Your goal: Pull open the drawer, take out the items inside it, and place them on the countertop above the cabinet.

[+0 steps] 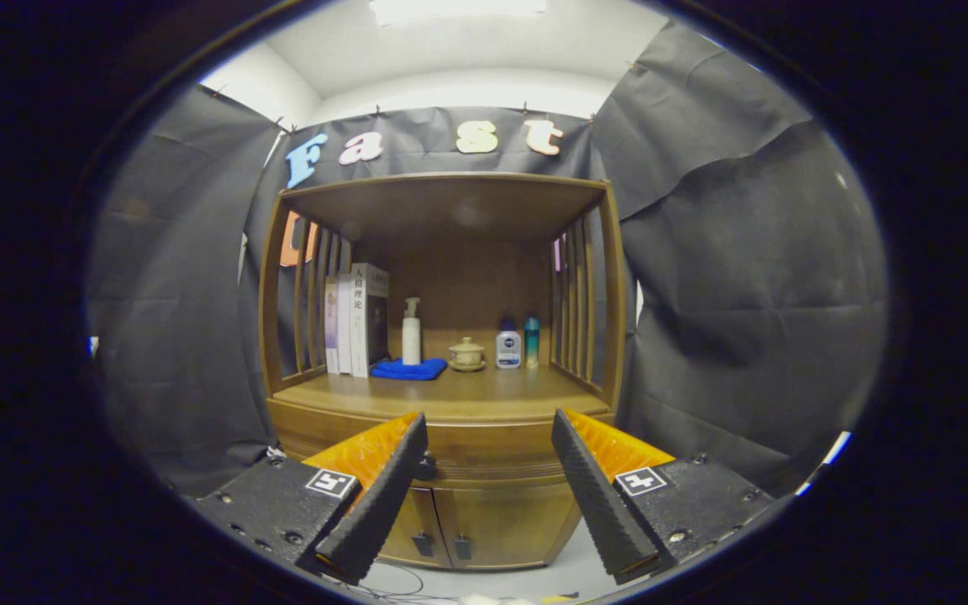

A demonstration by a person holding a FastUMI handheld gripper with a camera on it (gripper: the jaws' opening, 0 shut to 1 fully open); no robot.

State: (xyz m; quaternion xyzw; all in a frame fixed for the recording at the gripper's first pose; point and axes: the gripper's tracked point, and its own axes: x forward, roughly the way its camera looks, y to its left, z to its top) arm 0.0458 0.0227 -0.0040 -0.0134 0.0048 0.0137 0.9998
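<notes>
gripper (488, 420) open, books (356, 321), cloth (407, 369) beyond

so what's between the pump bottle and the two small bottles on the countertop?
A small lidded cup sits between the pump bottle and the two small bottles, seen in the gripper view. Gripper open.

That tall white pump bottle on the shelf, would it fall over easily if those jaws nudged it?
Probably yes. The pump bottle is tall and narrow on a small base, so a push near its top would likely tip it. It looks like smooth plastic, so perhaps slippery. The gripper hangs open well short of it, in front of the cabinet.
</notes>
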